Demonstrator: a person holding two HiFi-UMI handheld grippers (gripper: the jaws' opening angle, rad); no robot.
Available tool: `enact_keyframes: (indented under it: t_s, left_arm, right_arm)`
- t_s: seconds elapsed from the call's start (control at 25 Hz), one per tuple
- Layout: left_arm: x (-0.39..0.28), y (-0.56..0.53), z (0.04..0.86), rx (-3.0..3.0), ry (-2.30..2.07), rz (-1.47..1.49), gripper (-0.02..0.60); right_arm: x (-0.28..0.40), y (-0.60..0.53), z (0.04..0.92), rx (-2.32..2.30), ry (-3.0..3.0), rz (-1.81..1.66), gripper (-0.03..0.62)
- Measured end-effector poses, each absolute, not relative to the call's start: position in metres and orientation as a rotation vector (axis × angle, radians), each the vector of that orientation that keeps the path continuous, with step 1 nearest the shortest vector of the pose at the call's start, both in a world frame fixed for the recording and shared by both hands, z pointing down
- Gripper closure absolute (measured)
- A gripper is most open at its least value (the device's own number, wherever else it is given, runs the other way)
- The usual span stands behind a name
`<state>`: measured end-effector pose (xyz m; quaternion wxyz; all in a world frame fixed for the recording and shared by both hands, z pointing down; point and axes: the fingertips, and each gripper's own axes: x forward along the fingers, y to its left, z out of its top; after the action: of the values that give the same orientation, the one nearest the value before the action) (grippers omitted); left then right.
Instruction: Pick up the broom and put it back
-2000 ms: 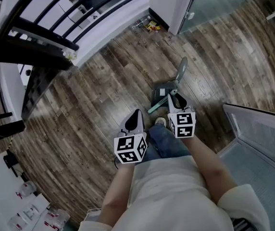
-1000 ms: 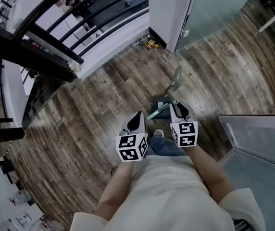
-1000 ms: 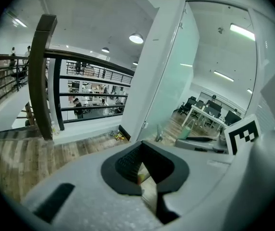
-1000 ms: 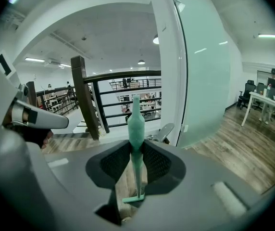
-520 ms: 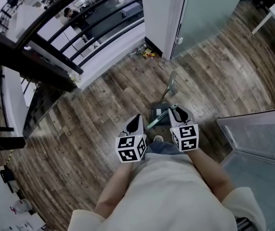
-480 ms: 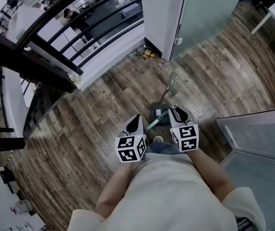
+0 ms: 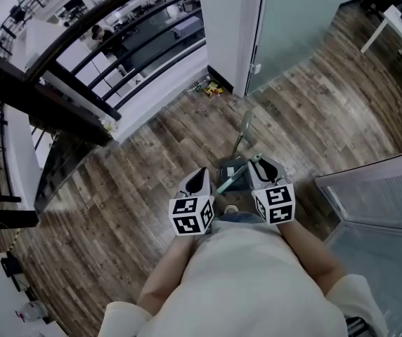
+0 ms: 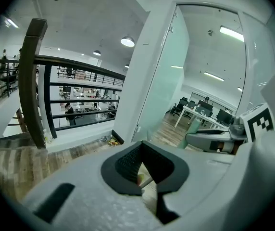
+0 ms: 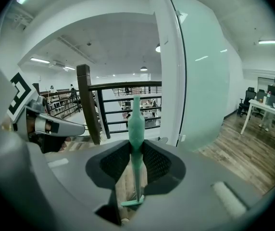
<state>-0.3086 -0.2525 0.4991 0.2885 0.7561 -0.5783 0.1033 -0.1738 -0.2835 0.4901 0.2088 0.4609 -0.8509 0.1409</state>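
Two grippers inspected: right gripper [image 9: 136, 147] is clamped on the green broom handle [image 9: 136, 121], mid-frame over the wood floor [image 7: 145, 167], left gripper [image 8: 142, 152] closed on nothing; recommend a firm clamp and lifting its head clear of the grey dustpan [image 7: 230, 170].

Head view steeply down onto wood floor [image 7: 117, 188], gripper views near-level, all sharing railing [image 8: 34, 81].

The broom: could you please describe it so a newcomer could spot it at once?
On the wood floor before the white pillar, look at the right gripper. The broom is the slim mint-green stick clamped in its jaws, unlike the grey dustpan beside it.
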Motion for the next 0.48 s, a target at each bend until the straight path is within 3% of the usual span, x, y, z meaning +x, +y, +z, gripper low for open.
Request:
enact_keyframes:
  t_s: [0.48]
  left_arm:
    - [-0.3043,-0.2526,0.4908,2.040,-1.539,0.243,0.575]
  right_arm:
    - [-0.1716,-0.2832,0.4799,1.299,-2.398,0.372,0.502]
